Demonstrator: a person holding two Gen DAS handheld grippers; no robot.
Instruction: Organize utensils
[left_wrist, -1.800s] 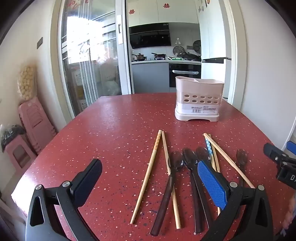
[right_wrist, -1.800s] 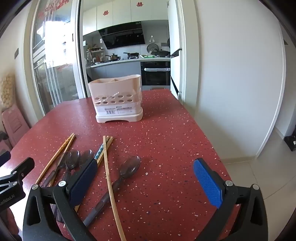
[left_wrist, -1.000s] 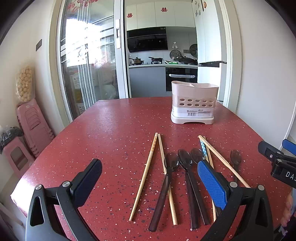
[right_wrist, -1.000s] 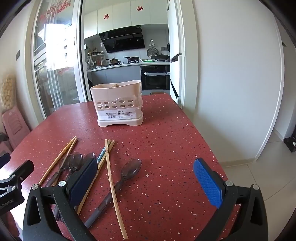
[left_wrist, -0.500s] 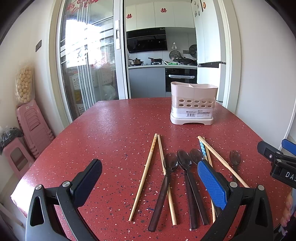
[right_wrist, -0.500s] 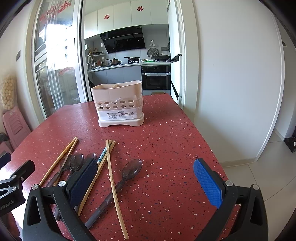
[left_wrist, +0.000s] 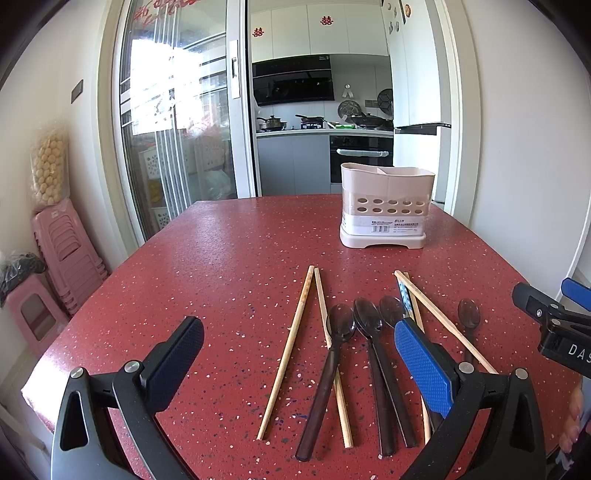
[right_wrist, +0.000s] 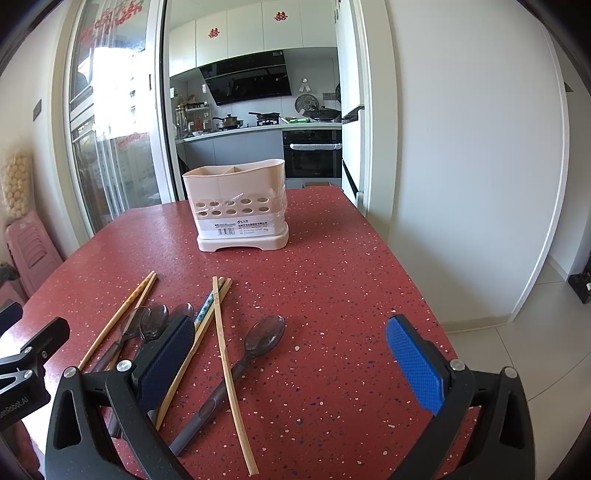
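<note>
Item: table (left_wrist: 240, 258), red speckled, carrying all the utensils loose; nothing sorted yet, so I judge the task at its start

Item: holder (left_wrist: 384, 206), pale, divided, standing upright at the far side, well apart from the utensils; both compartments look empty from here

Item: chopsticks (left_wrist: 291, 347), one pair left of the spoons, tips toward the holder; a second pair (right_wrist: 221, 350) crossed further right, one stick lying over a spoon handle

Item: spoons (left_wrist: 365, 332), three dark ones side by side, a fourth (right_wrist: 258, 343) alone on the right

Item: left gripper (left_wrist: 295, 354), jaws released and wide, holding nothing, hovering over the left pair

Item: right gripper (right_wrist: 288, 350), jaws released, nothing held, over the lone spoon

Method, my judgement: I start with the lone spoon, closing across its handle near the middle; lift clear before moving so the crossed stick is not dragged; keep one compartment for spoons, the other for chopsticks
</note>
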